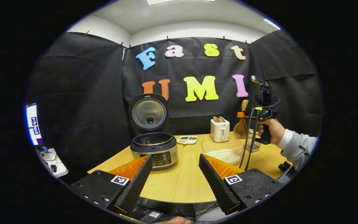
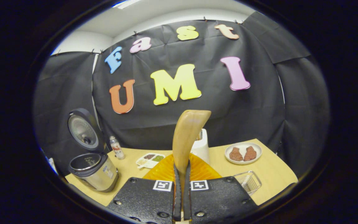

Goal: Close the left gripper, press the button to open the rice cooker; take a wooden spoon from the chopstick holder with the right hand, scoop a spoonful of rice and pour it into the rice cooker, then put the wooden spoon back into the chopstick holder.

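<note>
Rice cooker lid up already: dark round silver-bodied rice cooker (image 1: 154, 151) open on the pale wooden table (image 1: 185, 180), just ahead of the left gripper (image 1: 174, 175) and off its left finger, so the button press looks done. Wooden spoon out of the holder too, by the look of it: smooth tan wooden spoon (image 2: 186, 137) clamped between the fingers of the right gripper (image 2: 182, 189), handle rising straight up ahead of the jaws. Seen from the left gripper view, spoon bowl hanging low beneath that gripper, above the wire chopstick holder (image 1: 253, 143). Still to come, judging from this: scooping from the clear square rice tub (image 1: 224, 152), pouring into the cooker, returning the spoon. Left jaws spread wide, holding nothing. Right jaws pressed nearly together on the spoon handle.
</note>
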Demonstrator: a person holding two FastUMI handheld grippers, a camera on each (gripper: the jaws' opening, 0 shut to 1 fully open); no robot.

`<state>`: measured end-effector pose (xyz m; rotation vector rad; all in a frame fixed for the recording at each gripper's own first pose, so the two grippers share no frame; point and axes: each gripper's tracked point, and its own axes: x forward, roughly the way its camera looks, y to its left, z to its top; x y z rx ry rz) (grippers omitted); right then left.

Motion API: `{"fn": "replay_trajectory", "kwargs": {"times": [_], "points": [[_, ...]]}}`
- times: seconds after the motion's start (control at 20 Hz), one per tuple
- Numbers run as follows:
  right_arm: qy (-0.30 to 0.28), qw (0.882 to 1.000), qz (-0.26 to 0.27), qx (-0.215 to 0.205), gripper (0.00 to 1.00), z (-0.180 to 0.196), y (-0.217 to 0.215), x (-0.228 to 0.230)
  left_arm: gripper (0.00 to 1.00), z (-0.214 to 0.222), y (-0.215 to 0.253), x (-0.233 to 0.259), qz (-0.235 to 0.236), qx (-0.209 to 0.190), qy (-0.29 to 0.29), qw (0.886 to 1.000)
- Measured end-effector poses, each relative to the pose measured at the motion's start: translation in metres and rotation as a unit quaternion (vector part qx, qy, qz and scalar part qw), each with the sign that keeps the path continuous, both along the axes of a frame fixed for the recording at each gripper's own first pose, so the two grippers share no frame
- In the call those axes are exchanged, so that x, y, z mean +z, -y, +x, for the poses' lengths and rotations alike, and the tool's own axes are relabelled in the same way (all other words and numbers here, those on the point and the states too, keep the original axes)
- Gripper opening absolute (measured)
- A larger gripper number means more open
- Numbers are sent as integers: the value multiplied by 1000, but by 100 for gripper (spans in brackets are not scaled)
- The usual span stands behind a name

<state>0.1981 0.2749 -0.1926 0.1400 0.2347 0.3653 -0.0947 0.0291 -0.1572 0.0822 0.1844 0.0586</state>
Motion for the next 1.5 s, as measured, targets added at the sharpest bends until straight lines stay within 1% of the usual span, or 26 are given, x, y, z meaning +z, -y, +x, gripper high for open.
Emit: {"fn": "replay_trajectory", "kwargs": {"times": [0.1,0.25,0.35,0.5,0.6,0.7,0.8,0.9,1.0,1.15,1.25,1.4,1.5], "points": [[2,1000,-16,4,8,-3,-16,-15,96,-3,-4,2,-7,0,-1,1000],[-8,1000,-29,-6,8,-1,-26,-37,96,-7,-11,3,-11,4,-2,1000],[-24,999,-38,-14,8,1,-31,-54,96,-7,-12,5,-15,4,0,1000],[-63,996,-46,-33,8,4,-34,-86,96,-2,-13,0,-26,5,-3,1000],[-78,994,-61,-50,8,1,-33,-106,96,0,-16,-7,-21,11,-11,1000],[-63,994,-64,-61,8,-1,-33,-106,96,0,-21,-13,-7,19,-20,1000],[-70,994,-49,-65,8,-10,-35,-109,96,0,-23,-13,-1,23,-20,1000],[-79,994,-31,-70,8,-20,-32,-111,96,0,-21,-12,-7,19,-19,1000],[-82,994,-28,-62,8,-27,-32,-111,96,0,-21,-10,-15,18,-17,1000],[-96,994,-6,-49,8,-36,-39,-113,96,1,-20,-12,-22,18,-19,999],[-102,994,10,-29,8,-37,-47,-113,96,1,-19,-13,-24,17,-22,999],[-124,991,59,2,8,-35,-56,-116,96,1,-17,-15,-24,14,-25,999],[-152,983,104,15,8,-33,-60,-118,96,2,-14,-16,-25,12,-29,999]]}}
